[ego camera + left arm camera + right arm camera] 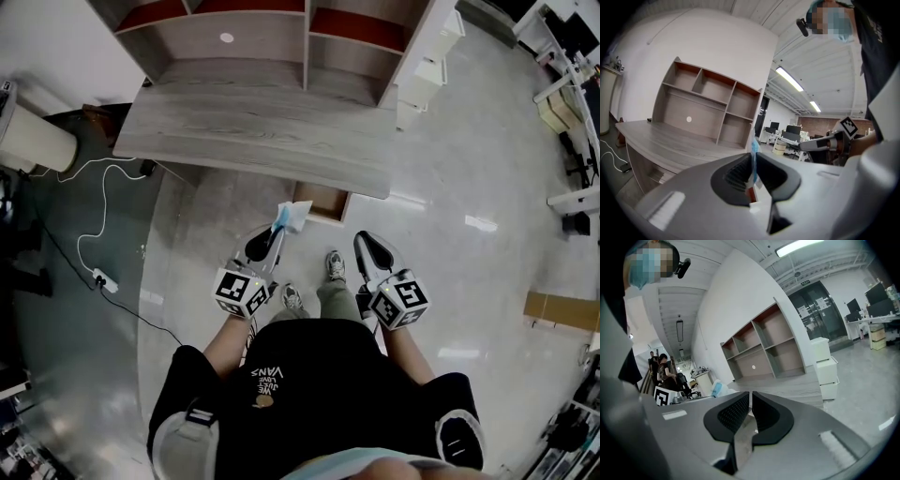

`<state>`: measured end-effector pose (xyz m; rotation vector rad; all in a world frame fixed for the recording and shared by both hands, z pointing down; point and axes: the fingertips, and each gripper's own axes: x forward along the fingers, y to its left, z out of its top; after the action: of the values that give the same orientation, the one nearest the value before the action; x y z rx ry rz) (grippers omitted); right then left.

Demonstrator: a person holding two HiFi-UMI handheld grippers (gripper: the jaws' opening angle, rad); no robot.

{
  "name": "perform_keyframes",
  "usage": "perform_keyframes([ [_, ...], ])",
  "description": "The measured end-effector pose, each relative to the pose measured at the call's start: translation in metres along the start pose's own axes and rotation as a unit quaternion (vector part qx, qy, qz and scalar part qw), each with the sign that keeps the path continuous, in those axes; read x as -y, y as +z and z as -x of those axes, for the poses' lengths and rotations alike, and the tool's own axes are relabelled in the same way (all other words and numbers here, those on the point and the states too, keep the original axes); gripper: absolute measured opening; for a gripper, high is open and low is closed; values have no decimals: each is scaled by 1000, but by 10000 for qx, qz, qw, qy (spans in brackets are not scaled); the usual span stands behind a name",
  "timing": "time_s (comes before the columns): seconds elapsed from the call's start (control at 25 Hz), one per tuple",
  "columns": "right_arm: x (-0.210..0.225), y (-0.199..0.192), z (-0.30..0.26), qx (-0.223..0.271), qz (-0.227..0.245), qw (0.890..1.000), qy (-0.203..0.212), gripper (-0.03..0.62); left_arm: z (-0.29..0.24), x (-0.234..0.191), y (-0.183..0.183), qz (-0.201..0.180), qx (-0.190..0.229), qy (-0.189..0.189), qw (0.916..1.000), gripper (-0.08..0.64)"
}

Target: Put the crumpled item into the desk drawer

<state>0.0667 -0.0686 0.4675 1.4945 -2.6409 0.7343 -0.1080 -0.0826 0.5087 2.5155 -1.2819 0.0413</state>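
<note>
The crumpled item [292, 217] is a blue and white wad, pinched at the tips of my left gripper [274, 234], which is shut on it. In the left gripper view a thin blue edge of the item [753, 151] stands up between the nearly closed jaws of that gripper [753, 164]. It hangs just in front of the open desk drawer [325, 203], which sticks out under the front edge of the grey wooden desk [253, 141]. My right gripper [367, 246] is shut and empty to the right of the drawer. From the right gripper view, the item [716, 389] shows at the left beyond the closed right gripper [750, 401].
A shelf unit [281, 28] stands on the back of the desk. A white drawer cabinet [428, 67] is at the desk's right end. A power strip with white cable [104, 279] lies on the floor at the left. The person's shoes [335, 265] are between the grippers.
</note>
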Motion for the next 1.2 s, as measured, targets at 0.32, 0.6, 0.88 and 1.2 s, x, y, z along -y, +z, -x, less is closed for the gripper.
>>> perform_keyframes([
  [0.32, 17, -8, -8, -220, -52, 9997, -45, 3, -25, -16, -30, 77, -201, 28, 9998, 84],
  [0.6, 29, -12, -12, -311, -44, 9995, -76, 3, -45, -24, -59, 57, -410, 29, 9991, 84],
  [0.88, 41, -26, -8, -443, -121, 9989, -135, 3, -71, -26, -92, 98, -665, -48, 9977, 86],
  [1.2, 53, -39, -2, -569, -219, 9979, -229, 3, -105, -28, -133, -16, -1048, -180, 9943, 86],
])
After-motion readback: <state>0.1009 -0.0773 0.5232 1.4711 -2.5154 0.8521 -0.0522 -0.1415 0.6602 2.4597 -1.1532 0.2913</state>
